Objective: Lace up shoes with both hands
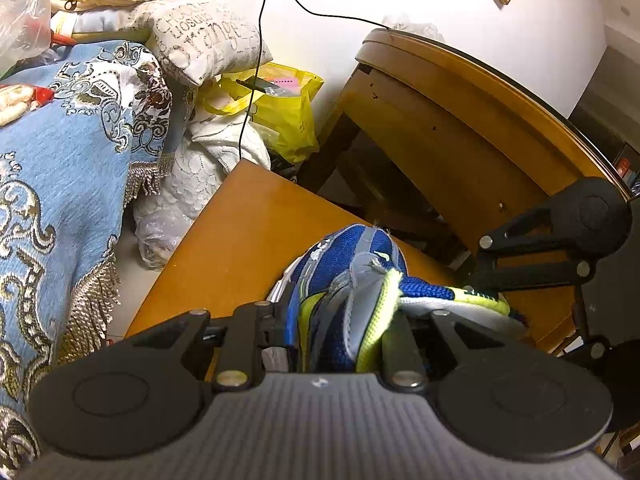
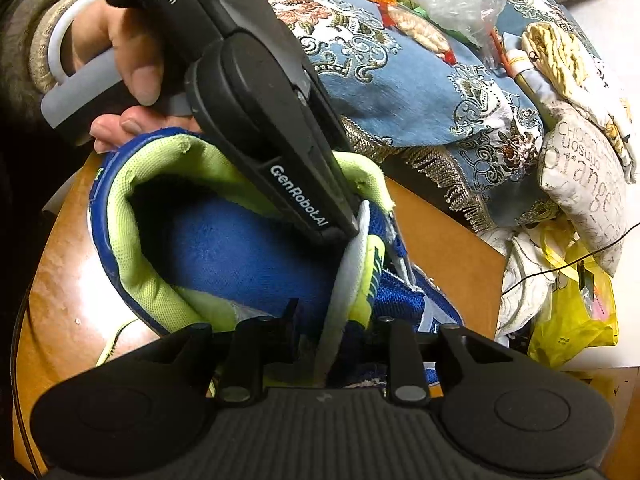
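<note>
A blue running shoe [image 1: 344, 256] [image 2: 240, 252] with yellow-green lining stands on a small wooden table [image 1: 240, 240] [image 2: 60, 280], toe pointing away in the left wrist view. My left gripper [image 1: 336, 320] [image 2: 348, 228] is shut on the shoe's side flap beside the collar, and a person's hand [image 2: 132, 60] holds it. My right gripper [image 2: 338, 320] [image 1: 480, 276] is shut on the grey tongue [image 2: 340, 300] [image 1: 432, 290], which fills the gap between its jaws and is drawn sideways. A yellow-green lace end [image 2: 116, 340] lies on the table by the heel.
A blue patterned cloth [image 1: 60, 140] [image 2: 400, 80] hangs beside the table, with a printed cushion [image 1: 200, 40] [image 2: 580, 184] on it. A yellow bag [image 1: 288, 108] [image 2: 576, 320] sits on the floor. A round wooden table [image 1: 460, 120] stands behind. A black cable [image 1: 256, 80] hangs down.
</note>
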Motion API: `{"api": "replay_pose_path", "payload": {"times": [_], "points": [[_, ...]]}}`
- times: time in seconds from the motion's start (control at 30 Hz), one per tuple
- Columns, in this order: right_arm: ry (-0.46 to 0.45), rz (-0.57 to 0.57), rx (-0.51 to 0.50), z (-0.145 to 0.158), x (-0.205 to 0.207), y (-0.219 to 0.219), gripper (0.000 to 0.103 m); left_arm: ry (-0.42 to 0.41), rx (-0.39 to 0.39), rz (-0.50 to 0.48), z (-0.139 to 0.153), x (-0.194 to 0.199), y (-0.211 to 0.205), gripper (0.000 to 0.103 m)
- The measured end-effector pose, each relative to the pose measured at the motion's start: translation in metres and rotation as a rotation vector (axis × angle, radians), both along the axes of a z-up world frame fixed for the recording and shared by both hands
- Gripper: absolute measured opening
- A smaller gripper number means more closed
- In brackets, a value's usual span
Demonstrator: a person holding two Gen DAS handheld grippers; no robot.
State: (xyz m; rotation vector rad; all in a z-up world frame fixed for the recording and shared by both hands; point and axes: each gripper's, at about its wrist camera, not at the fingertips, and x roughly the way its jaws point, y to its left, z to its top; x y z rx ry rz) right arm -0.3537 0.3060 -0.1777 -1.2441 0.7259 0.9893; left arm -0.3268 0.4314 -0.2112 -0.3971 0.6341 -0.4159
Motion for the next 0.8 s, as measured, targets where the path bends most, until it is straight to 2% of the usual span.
{"api": "replay_pose_path", "payload": {"times": [0.17, 0.33, 0.5, 0.8], "points": [[0.03, -0.018, 0.011, -0.001, 0.004, 0.0, 0.029, -0.009, 0.02, 0.006, 0.001, -0.001, -0.002, 0.023], [0.057, -0.038, -0.023, -0.004, 0.009, 0.01, 0.029, -0.026, 0.053, 0.025, 0.002, -0.005, -0.006, 0.022], [0.087, -0.095, -0.071, -0.025, 0.021, 0.024, 0.027, -0.041, 0.056, 0.037, 0.001, -0.008, -0.007, 0.023], [0.06, -0.181, 0.038, -0.019, 0.014, 0.011, 0.027, -0.031, 0.056, 0.005, 0.003, -0.008, -0.008, 0.023]]}}
